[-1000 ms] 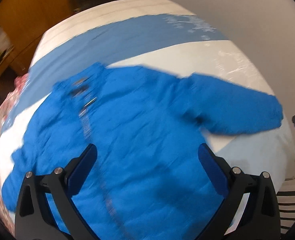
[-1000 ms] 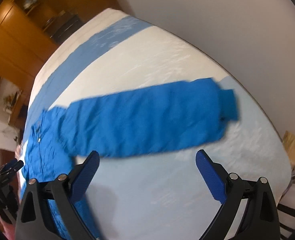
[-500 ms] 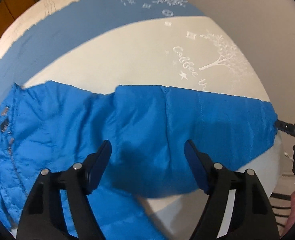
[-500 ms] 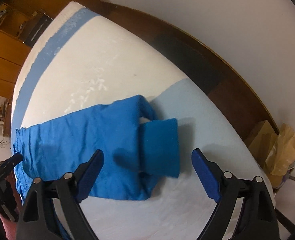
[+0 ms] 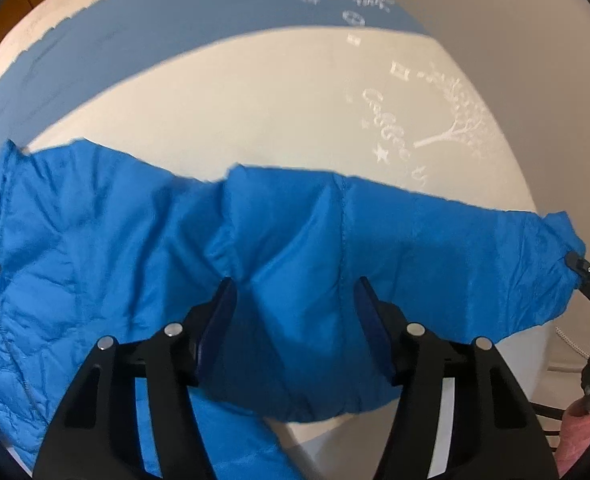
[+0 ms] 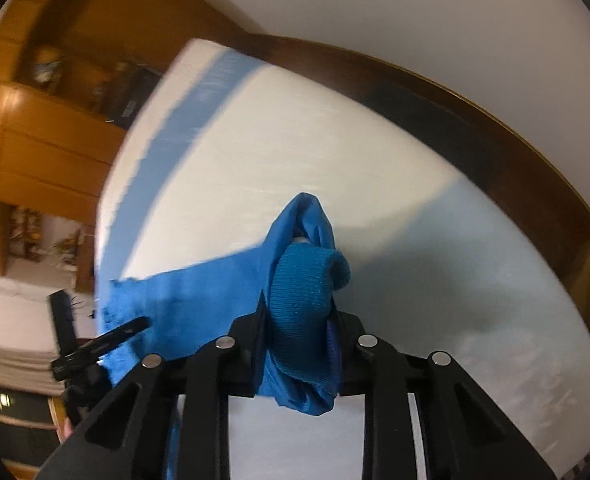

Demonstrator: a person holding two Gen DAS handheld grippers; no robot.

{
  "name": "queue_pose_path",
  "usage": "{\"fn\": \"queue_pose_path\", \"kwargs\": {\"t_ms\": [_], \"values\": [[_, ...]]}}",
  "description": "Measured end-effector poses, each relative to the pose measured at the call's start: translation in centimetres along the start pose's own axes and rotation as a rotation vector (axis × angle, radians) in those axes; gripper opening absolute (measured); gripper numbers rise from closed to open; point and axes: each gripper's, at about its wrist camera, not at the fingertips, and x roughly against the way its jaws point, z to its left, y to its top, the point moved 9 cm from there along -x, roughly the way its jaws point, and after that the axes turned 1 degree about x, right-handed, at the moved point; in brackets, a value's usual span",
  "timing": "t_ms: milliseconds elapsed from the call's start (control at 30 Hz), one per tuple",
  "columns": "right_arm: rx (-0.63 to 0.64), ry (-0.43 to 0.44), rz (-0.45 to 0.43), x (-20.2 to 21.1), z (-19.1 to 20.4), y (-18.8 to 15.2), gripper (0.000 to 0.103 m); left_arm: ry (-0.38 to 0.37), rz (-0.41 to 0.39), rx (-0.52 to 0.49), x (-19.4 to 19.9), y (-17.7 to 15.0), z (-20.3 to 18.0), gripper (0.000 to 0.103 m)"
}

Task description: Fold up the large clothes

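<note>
A bright blue padded jacket [image 5: 75, 248] lies spread on the bed, its zip at the far left and one sleeve [image 5: 455, 248] stretched out to the right. My left gripper [image 5: 297, 284] points down at the upper sleeve. Its jaws are closing, and the fabric bunches up in creases between the pads. At the sleeve's far end my right gripper [image 6: 299, 308] is closing on the knit cuff [image 6: 303, 280], which is pinched between its jaws and lifted off the sheet. The right gripper's tip [image 5: 575, 260] shows in the left wrist view, and the left gripper [image 6: 107, 336] shows in the right wrist view.
The bed has a white sheet [image 5: 255, 100] with a blue band [image 5: 135, 20] and a pale blue patch [image 6: 475, 260]. A dark wooden headboard [image 6: 475, 120] runs along the wall. Wooden cabinets [image 6: 35, 140] stand beyond the bed. A pink sleeve [image 5: 579, 432] shows at the lower right.
Both grippers came down over the sleeve and narrowed. The right one went from wide open to pinching the cuff. The flat upper sleeve is now creased between the left jaws.
</note>
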Motion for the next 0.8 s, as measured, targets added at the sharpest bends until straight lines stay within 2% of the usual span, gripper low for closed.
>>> {"fn": "queue_pose_path", "kwargs": {"t_ms": [67, 167, 267, 333, 600, 667, 700, 767, 800], "values": [[0.038, 0.025, -0.001, 0.2, 3.0, -0.2, 0.024, -0.002, -0.016, 0.005, 1.0, 0.2, 0.9, 0.060], [0.121, -0.001, 0.021, -0.8, 7.3, -0.7, 0.024, 0.005, -0.031, 0.020, 2.5, 0.1, 2.6, 0.060], [0.193, 0.034, 0.056, -2.9, 12.5, -1.6, 0.024, 0.026, -0.042, 0.044, 3.4, -0.1, 5.1, 0.060], [0.245, 0.021, 0.076, -4.9, 15.7, -2.4, 0.024, 0.026, -0.041, 0.076, 3.7, -0.4, 6.8, 0.060], [0.347, -0.041, 0.163, -12.4, 20.9, -5.7, 0.026, -0.022, -0.051, 0.151, 4.2, -0.8, 10.9, 0.062], [0.358, 0.055, 0.216, -14.0, 22.6, -7.0, 0.035, -0.058, -0.054, 0.166, 4.2, -0.6, 11.2, 0.064], [0.340, 0.166, 0.247, -14.1, 23.6, -7.6, 0.039, -0.079, -0.055, 0.172, 4.4, -0.7, 11.4, 0.065], [0.336, 0.308, 0.271, -13.3, 25.1, -8.4, 0.040, -0.134, -0.067, 0.180, 4.8, -0.7, 11.3, 0.067], [0.353, 0.310, 0.253, -12.7, 25.1, -8.4, 0.040, -0.156, -0.073, 0.180, 5.0, -0.6, 11.1, 0.067]]}}
